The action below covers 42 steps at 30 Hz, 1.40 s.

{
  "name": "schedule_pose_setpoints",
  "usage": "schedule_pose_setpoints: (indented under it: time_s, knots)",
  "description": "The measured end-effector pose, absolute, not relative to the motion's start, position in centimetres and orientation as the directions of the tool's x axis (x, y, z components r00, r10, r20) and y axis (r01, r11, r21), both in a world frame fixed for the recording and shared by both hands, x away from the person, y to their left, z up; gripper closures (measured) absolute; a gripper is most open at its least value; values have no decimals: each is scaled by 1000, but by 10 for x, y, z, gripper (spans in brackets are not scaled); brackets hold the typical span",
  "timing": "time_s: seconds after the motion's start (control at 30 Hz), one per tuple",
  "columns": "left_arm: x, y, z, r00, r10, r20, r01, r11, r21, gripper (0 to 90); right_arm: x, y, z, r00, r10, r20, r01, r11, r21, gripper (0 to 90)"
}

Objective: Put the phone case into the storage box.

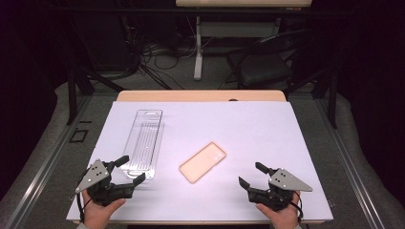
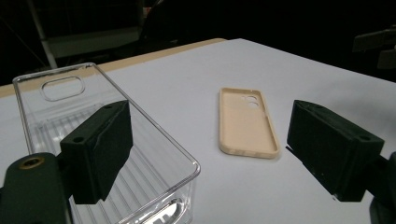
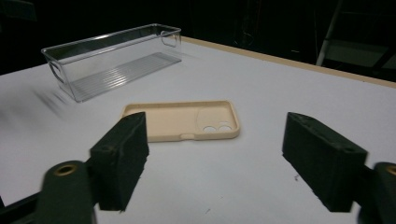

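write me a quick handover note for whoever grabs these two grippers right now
Left gripper: open, holding nothing, at the near left of the table, its jaws by the near end of the clear plastic bin.
Right gripper: open, holding nothing, at the near right, pointed toward the phone case.
Things: the peach phone case lies open side up on the white table cover, between the grippers, beside the bin and apart from it. The bin stands upright with nothing in it.
Done: nothing visibly handled yet.
Left: probably pick up the case and put it in the bin, perhaps steadying the bin with the left gripper.
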<state>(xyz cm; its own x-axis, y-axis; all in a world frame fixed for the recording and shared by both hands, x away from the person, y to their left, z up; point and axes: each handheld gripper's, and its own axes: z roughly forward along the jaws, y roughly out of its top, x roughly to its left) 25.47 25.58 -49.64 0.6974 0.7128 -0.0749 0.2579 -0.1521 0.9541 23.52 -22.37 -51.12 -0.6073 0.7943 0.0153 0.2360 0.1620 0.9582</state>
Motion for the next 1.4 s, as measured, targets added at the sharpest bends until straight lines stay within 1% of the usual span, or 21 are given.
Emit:
schedule_pose_setpoints:
  time_s: [0.1,0.27,0.37,0.57,0.63,0.7,0.77,1.0,1.07,1.4]
  knots:
    - [259,253,-493,685,724,-80,288,-169,943,148,238,-222,-510,-616,788,12,251,181,951,276]
    - [265,247,-484,687,722,-85,305,-181,935,148,246,-218,-505,-616,787,28,297,198,934,277]
    - [269,243,-479,684,726,-74,319,-206,925,148,249,-216,-498,-613,790,2,288,221,932,276]
    - [281,240,-470,668,736,-109,382,-214,899,148,261,-207,-489,-622,783,4,319,249,914,274]
    - [285,239,-466,668,735,-118,387,-208,898,148,266,-201,-486,-629,777,4,335,266,904,275]
    - [290,237,-461,672,733,-110,394,-227,891,148,269,-198,-484,-634,774,-2,343,284,896,274]
    - [297,235,-455,686,718,-121,406,-239,882,148,274,-193,-482,-634,773,-4,351,293,889,262]
    - [315,229,-441,698,703,-137,422,-249,872,147,287,-188,-474,-632,775,20,378,285,881,247]
    - [324,225,-436,699,698,-156,433,-239,869,147,294,-187,-472,-628,777,39,396,276,876,246]
    - [345,216,-420,719,678,-153,436,-269,859,148,311,-183,-468,-624,777,80,450,274,850,258]
